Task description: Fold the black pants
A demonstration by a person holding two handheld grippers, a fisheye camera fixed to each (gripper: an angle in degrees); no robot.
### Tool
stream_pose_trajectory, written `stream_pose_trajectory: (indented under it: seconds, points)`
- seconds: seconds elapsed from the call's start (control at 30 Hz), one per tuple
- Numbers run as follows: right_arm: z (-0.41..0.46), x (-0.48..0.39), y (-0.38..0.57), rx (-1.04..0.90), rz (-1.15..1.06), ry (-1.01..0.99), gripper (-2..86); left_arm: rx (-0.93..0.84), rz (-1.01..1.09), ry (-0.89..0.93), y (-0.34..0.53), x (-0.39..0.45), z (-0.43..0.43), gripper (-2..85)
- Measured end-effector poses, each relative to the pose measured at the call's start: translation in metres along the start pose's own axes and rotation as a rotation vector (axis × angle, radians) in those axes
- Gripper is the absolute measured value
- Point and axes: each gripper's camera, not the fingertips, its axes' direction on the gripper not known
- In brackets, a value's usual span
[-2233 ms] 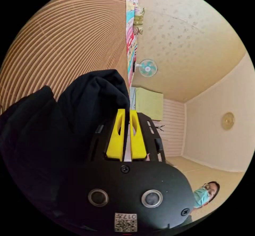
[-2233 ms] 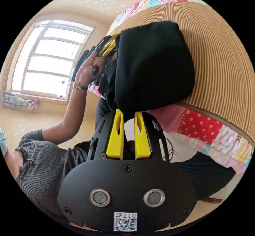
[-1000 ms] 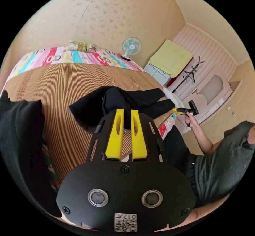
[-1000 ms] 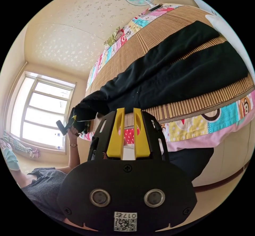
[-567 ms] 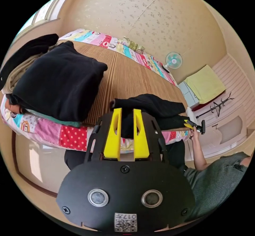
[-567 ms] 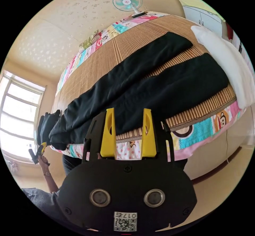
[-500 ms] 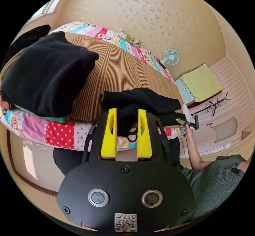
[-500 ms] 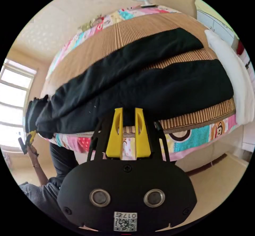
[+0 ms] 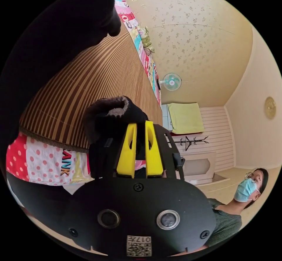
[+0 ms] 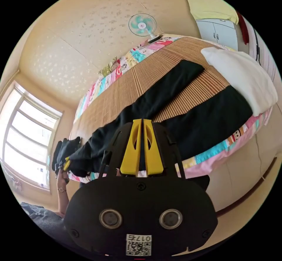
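Observation:
The black pants lie across a bamboo mat on the bed, both legs stretched toward a white pillow. My right gripper is shut on the near edge of the pants around mid-length. At the waist end a hand holds my left gripper. In the left gripper view, the left gripper is shut on the bunched waistband, whose brownish fleece lining shows, at the mat's front edge.
A pile of folded dark clothes sits on the mat close to the left gripper. The patchwork quilt hangs over the bed's side. A fan stands at the far side. A person wearing a mask is beside the bed.
Both grippers stood open over the laid-out pants half a second ago; now each is shut on the cloth. Both cameras have swung, the left one much closer to the waistband.

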Motion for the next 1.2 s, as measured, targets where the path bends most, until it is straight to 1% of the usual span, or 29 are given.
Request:
stream_pose_trajectory:
  seconds: [0.03, 0.1, 0.2, 0.27, 0.33, 0.37, 0.43, 0.5, 0.53, 0.57, 0.6, 0.67, 0.7, 0.73, 0.8, 0.83, 0.87, 0.9, 0.93, 0.97, 1.0, 1.03, 1.07, 1.1, 1.17, 1.2]
  points:
    - [0.007, 0.007, -0.009, -0.024, 0.025, -0.005, 6.3, 0.01, 0.035, -0.021, 0.002, 0.01, 0.0, 4.2]
    - [0.045, 0.041, -0.041, -0.12, 0.127, 0.019, 12.0, 0.027, 0.101, -0.053, 0.007, 0.029, 0.0, 3.2]
    - [0.079, 0.075, -0.067, -0.155, 0.174, 0.0, 13.4, 0.043, 0.202, -0.087, 0.019, 0.06, 0.001, 1.9]
    - [0.089, 0.089, -0.08, -0.148, 0.194, 0.012, 12.8, 0.056, 0.274, -0.135, 0.026, 0.082, -0.001, 1.2]
    - [0.094, 0.099, -0.092, -0.119, 0.19, 0.017, 9.3, 0.062, 0.327, -0.165, 0.029, 0.096, -0.002, 0.8]
    - [0.097, 0.105, -0.1, -0.121, 0.192, 0.008, 6.1, 0.067, 0.362, -0.179, 0.03, 0.103, -0.001, 0.5]
    - [0.089, 0.103, -0.109, -0.086, 0.153, -0.048, 3.7, 0.077, 0.419, -0.178, 0.032, 0.113, -0.001, 0.2]
    - [0.04, 0.07, -0.102, 0.151, 0.063, -0.056, 2.6, 0.077, 0.466, -0.137, 0.032, 0.121, -0.002, 0.0]
    - [0.024, 0.056, -0.098, 0.23, 0.028, -0.035, 2.5, 0.086, 0.491, -0.121, 0.031, 0.129, -0.004, -0.1]
    - [-0.006, 0.024, -0.089, 0.395, -0.064, 0.025, 2.2, 0.098, 0.514, -0.135, 0.025, 0.138, -0.005, -0.1]
    - [-0.027, -0.008, -0.088, 0.509, -0.153, 0.1, 2.2, 0.104, 0.514, -0.149, 0.02, 0.143, -0.005, -0.1]
    - [-0.036, -0.041, -0.111, 0.536, -0.189, 0.176, 2.4, 0.137, 0.457, -0.182, -0.018, 0.154, 0.003, 0.1]
    - [-0.028, -0.051, -0.142, 0.478, -0.16, 0.184, 2.7, 0.145, 0.429, -0.185, -0.032, 0.154, 0.009, 0.3]
    - [-0.019, -0.054, -0.162, 0.425, -0.143, 0.183, 2.9, 0.159, 0.352, -0.194, -0.064, 0.15, 0.023, 0.7]
    - [0.044, -0.054, -0.245, 0.109, -0.106, 0.197, 4.2, 0.198, 0.288, -0.252, -0.109, 0.143, 0.052, 2.0]
    - [0.064, -0.051, -0.263, 0.017, -0.1, 0.192, 5.4, 0.226, 0.276, -0.324, -0.135, 0.136, 0.074, 3.1]
    - [0.1, -0.044, -0.287, -0.148, -0.072, 0.181, 7.8, 0.242, 0.228, -0.39, -0.154, 0.128, 0.095, 4.9]
    - [0.118, -0.041, -0.296, -0.232, -0.041, 0.165, 14.5, 0.247, 0.205, -0.406, -0.158, 0.126, 0.104, 6.1]
    - [0.119, -0.043, -0.295, -0.231, -0.047, 0.149, 17.8, 0.256, 0.234, -0.395, -0.157, 0.132, 0.116, 8.9]
    - [0.11, -0.054, -0.286, -0.193, -0.118, 0.097, 19.6, 0.262, 0.334, -0.397, -0.145, 0.147, 0.126, 11.8]
    - [0.099, -0.064, -0.267, -0.146, -0.19, 0.071, 20.1, 0.262, 0.376, -0.423, -0.137, 0.154, 0.131, 11.6]
    - [0.095, -0.067, -0.256, -0.134, -0.217, 0.068, 19.6, 0.25, 0.435, -0.509, -0.118, 0.163, 0.143, 11.1]
    - [0.088, -0.07, -0.229, -0.137, -0.261, 0.065, 18.1, 0.2, 0.484, -0.586, -0.099, 0.166, 0.158, 10.4]
    - [0.086, -0.067, -0.198, -0.159, -0.299, 0.055, 16.1, 0.16, 0.501, -0.612, -0.091, 0.164, 0.167, 10.0]
    - [0.086, -0.053, -0.15, -0.201, -0.327, 0.04, 13.9, -0.067, 0.556, -0.698, -0.058, 0.144, 0.205, 9.5]
    - [0.086, -0.039, -0.117, -0.23, -0.322, 0.038, 12.5, -0.129, 0.554, -0.736, -0.05, 0.134, 0.214, 9.0]
